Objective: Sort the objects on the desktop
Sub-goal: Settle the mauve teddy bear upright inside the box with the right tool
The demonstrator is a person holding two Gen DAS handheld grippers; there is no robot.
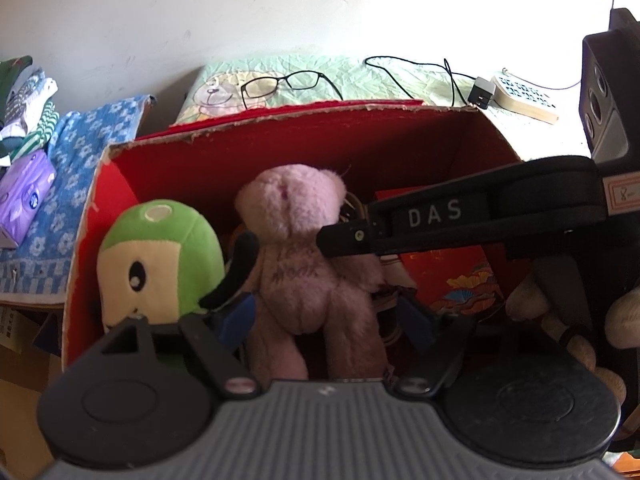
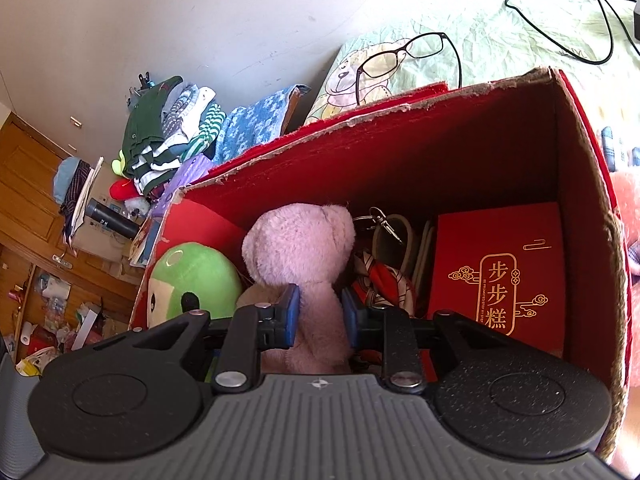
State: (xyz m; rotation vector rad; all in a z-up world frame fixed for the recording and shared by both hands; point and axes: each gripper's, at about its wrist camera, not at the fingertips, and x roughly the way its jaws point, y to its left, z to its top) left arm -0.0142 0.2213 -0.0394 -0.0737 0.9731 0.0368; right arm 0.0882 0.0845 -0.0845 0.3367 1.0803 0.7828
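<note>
Two plush toys stood inside the red cardboard box [image 2: 580, 168], and the pink teddy bear [image 2: 304, 264] was the one being handled. Its long axis ran roughly upright, head toward the box's far wall and legs down toward the cameras; in the left wrist view its front [image 1: 300, 256] faced the lens, with some stitched writing on the chest that was too blurred to read. The right gripper [image 2: 318, 314] was clamped on the bear, its blue pads pressed into the body from either side just below the head. The left gripper [image 1: 324, 316] stood about half open with the bear's lower body between its blue pads, which did not visibly press on the plush. From the left wrist view the right gripper's black arm, lettered DAS, crossed in from the right to the bear's shoulder.

Just left of the bear, touching it, sat a green and cream plush toy [image 2: 192, 280]. To the bear's right lay a metal clasp on a strap [image 2: 380, 220], a patterned cloth [image 2: 384, 280], and a flat red gift box [image 2: 500, 272] with gold lettering, leaning against the right wall. Beyond the box, on a pale green quilt [image 1: 380, 76], lay black-framed glasses [image 1: 280, 84], a black cable [image 1: 420, 68] and a remote [image 1: 524, 98].
</note>
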